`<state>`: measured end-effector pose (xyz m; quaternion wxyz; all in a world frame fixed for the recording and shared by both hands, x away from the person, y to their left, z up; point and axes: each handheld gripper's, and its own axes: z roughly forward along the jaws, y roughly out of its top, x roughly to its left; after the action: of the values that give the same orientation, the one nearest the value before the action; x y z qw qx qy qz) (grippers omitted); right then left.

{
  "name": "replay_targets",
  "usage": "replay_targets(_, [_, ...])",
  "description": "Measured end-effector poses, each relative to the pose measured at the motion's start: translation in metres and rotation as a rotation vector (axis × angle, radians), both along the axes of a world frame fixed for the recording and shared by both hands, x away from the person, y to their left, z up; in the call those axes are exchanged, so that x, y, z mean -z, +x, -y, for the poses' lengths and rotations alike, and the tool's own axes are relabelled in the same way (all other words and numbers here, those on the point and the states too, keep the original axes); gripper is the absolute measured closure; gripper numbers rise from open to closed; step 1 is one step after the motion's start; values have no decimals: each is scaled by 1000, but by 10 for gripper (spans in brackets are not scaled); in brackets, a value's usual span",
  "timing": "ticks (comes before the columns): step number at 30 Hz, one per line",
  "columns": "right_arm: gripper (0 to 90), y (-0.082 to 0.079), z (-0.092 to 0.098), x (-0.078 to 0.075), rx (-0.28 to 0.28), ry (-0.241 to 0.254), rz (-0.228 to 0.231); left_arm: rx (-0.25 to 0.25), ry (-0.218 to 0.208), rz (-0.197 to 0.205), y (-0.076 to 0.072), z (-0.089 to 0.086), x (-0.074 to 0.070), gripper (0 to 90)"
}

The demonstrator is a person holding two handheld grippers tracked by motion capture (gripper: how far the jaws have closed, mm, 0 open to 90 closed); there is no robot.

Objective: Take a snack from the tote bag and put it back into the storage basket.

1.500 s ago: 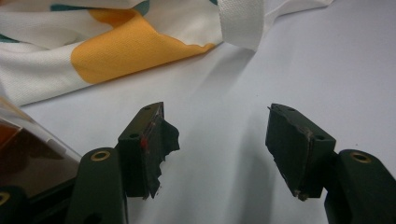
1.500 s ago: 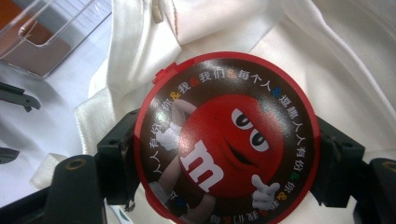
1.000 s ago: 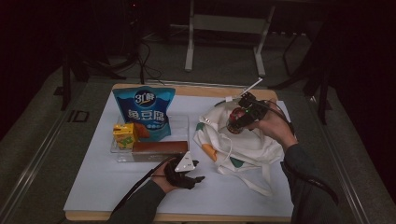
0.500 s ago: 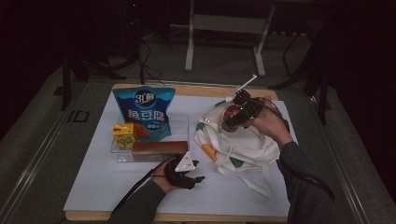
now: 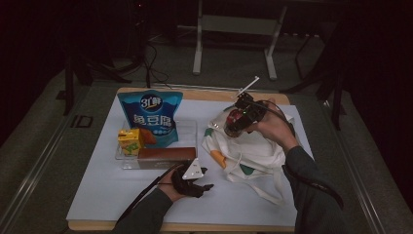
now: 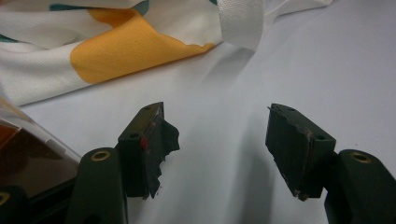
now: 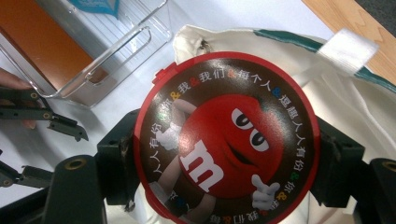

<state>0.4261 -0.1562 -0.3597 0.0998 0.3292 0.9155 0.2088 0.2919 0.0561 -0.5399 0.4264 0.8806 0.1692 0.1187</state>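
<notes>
On the white surface (image 5: 122,195), the cloth bag (image 5: 253,151) is the biggest thing in play, lying rumpled toward the right with its mouth facing the clear tray (image 5: 185,129). Behind the tray's left part stands a blue snack bag (image 5: 150,117), and a yellow drink carton (image 5: 129,140) and a brown box (image 5: 165,155) lie in the tray.

The round candy tin (image 7: 226,137) hangs above the bag's opening, held across its width by the right gripper (image 5: 238,119).

The likely trouble, as I judge it, is the bag: it lies limp with no stiff opening, so the tin could catch on a fold or land on top of the cloth instead of inside. The tin's smooth round wall could also slip or tilt, since the jaws bear on it at two narrow places.

The right jaws are spread wide and pinch the tin from both sides. The left gripper (image 5: 192,178) rests low on the surface just in front of the tray and near the bag's edge; its jaws stand well apart with nothing between them, touching neither bag nor tray.
</notes>
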Motion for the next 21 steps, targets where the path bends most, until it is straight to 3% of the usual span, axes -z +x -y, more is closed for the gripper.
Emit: replay_targets(21, [255,-1,-23,0,-35,5,-5,-1,-3,-2,0,0,0,384])
